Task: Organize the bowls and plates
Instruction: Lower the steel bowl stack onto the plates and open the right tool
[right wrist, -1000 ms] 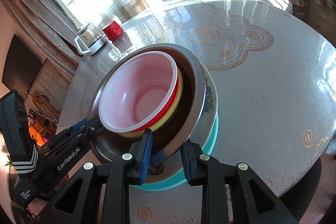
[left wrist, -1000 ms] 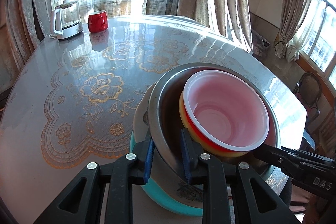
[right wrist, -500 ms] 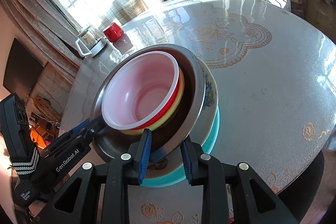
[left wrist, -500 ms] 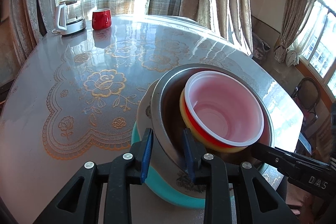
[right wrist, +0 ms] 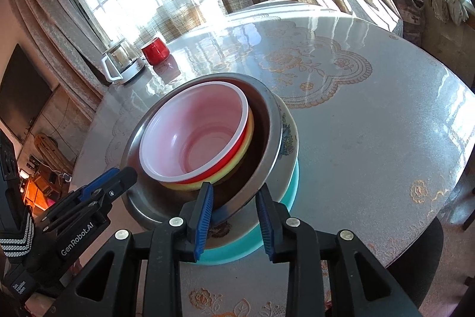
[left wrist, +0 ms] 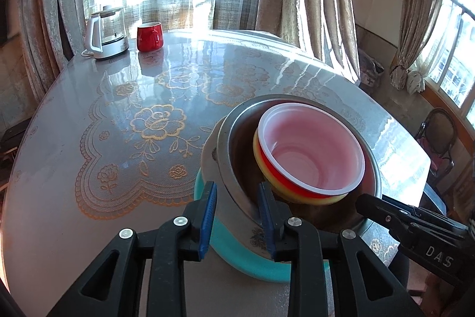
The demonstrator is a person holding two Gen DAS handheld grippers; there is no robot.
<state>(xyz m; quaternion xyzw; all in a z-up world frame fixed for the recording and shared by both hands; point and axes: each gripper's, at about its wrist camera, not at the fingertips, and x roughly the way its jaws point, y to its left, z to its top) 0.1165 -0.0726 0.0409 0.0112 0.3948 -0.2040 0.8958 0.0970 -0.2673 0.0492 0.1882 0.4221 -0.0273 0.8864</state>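
A stack stands near the table's front edge: a teal plate [left wrist: 252,263] at the bottom, a white floral bowl [left wrist: 209,156], a steel bowl [left wrist: 237,138], then a yellow bowl [left wrist: 261,165] and a red bowl with a pink inside [left wrist: 311,150]. The stack also shows in the right wrist view, with the steel bowl [right wrist: 267,121] and red bowl [right wrist: 196,124] on top. My left gripper [left wrist: 236,216] straddles the steel bowl's near rim, jaws apart. My right gripper [right wrist: 234,216] straddles the rim from the other side, jaws apart.
A glass kettle [left wrist: 107,31] and a red mug [left wrist: 150,36] stand at the far edge of the round table [left wrist: 89,138], which has a lace-pattern cover. A chair [left wrist: 439,138] stands to the right beyond the table. Curtains and windows lie behind.
Both grippers' jaws have widened around the steel bowl's rim and pulled back slightly. The stack has settled on the table and no longer moves.
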